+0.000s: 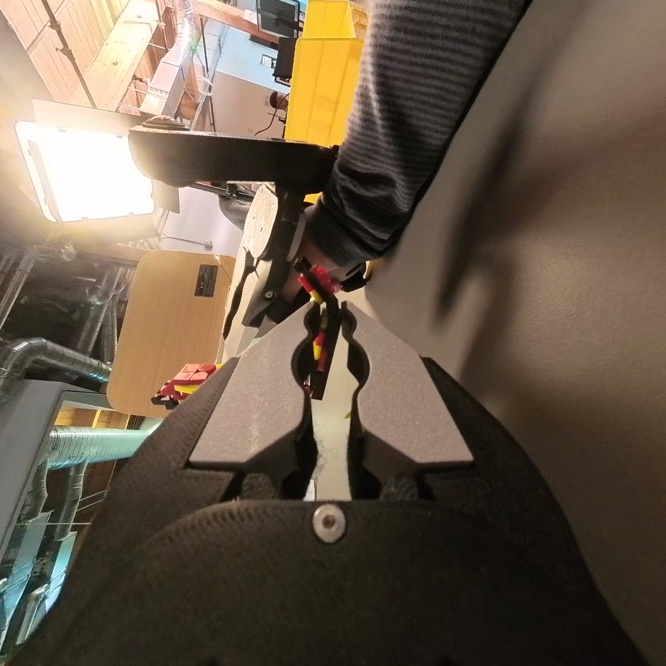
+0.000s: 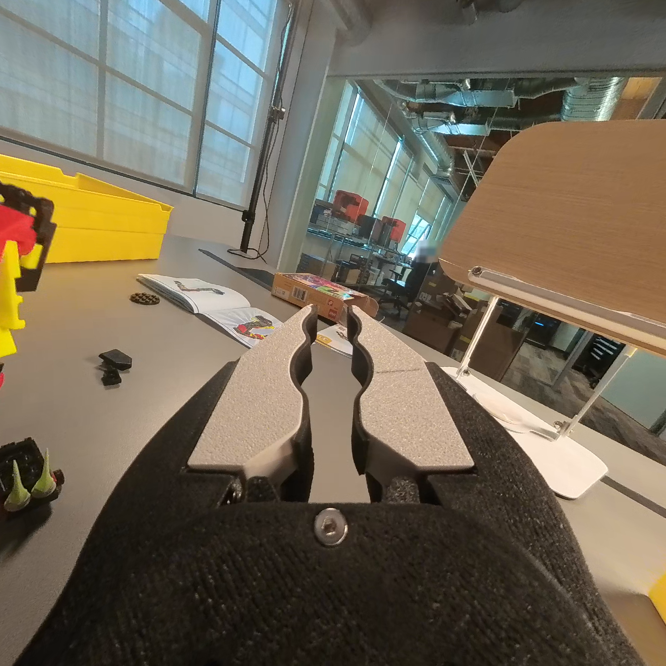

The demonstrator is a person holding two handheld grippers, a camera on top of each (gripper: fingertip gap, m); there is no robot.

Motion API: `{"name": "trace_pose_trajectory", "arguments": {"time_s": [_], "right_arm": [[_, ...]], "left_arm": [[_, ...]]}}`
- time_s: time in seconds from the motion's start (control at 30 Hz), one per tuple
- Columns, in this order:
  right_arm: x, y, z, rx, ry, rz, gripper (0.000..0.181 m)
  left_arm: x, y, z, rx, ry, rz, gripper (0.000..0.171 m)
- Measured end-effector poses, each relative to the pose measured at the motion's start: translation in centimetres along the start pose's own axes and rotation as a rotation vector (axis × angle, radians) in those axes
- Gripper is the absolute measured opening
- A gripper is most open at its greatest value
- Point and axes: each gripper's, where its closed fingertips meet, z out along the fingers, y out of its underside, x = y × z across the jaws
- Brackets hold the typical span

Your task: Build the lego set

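Left wrist view: rolled sideways, bench (image 1: 540, 324) running down the right of the frame; left tongs (image 1: 327, 306) closed to a narrow gap on a thin black, red and yellow lego assembly (image 1: 324, 346), gripped edge-on between the grey fingers (image 1: 266, 382); far end of the assembly reaching past the tips toward the right tongs (image 1: 263, 299), seen farther off near frame centre, held by a hand under a grey ribbed sleeve (image 1: 396, 126); whether those far tips touched the assembly, cannot tell; another red and black lego piece (image 1: 187, 382) showing at centre left, partly hidden behind the left finger; wooden stand panel (image 1: 169, 324) behind it; bright lamp (image 1: 93, 173) at upper left; yellow bins (image 1: 324, 79) at top centre.

Right wrist view: right tongs (image 2: 329, 310) narrowly parted and holding nothing, bench (image 2: 180, 360) visible through the gap; blurred red, yellow and black lego model (image 2: 18, 259) at the left edge; black piece with pale green spikes (image 2: 29, 479) at lower left; small black loose pieces (image 2: 113, 364) left of centre; round black plate (image 2: 145, 298) near an open instruction booklet (image 2: 205, 299); cardboard box (image 2: 317, 295) just beyond the tips; stacked yellow trays (image 2: 108, 223) at upper left; wooden stand (image 2: 558, 234) on a white base at right.
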Motion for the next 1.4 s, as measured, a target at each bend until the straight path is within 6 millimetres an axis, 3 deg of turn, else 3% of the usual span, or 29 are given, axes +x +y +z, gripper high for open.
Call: {"name": "trace_pose_trajectory", "arguments": {"time_s": [1.17, 1.3, 1.4], "right_arm": [[-0.1, 0.0, 0.1, -0.001, -0.007, -0.003, 0.014], [-0.2, 0.0, 0.1, 0.000, -0.014, -0.003, 0.014], [-0.2, 0.1, 0.1, -0.006, -0.024, -0.004, 0.015]], "left_arm": [[0.2, 0.1, 0.1, -0.004, 0.011, -0.001, 0.010], [-0.3, 0.6, 0.1, -0.013, 0.004, -0.037, 0.010], [-1.4, 2.1, 0.0, -0.055, -0.003, -0.106, 0.010]]}}
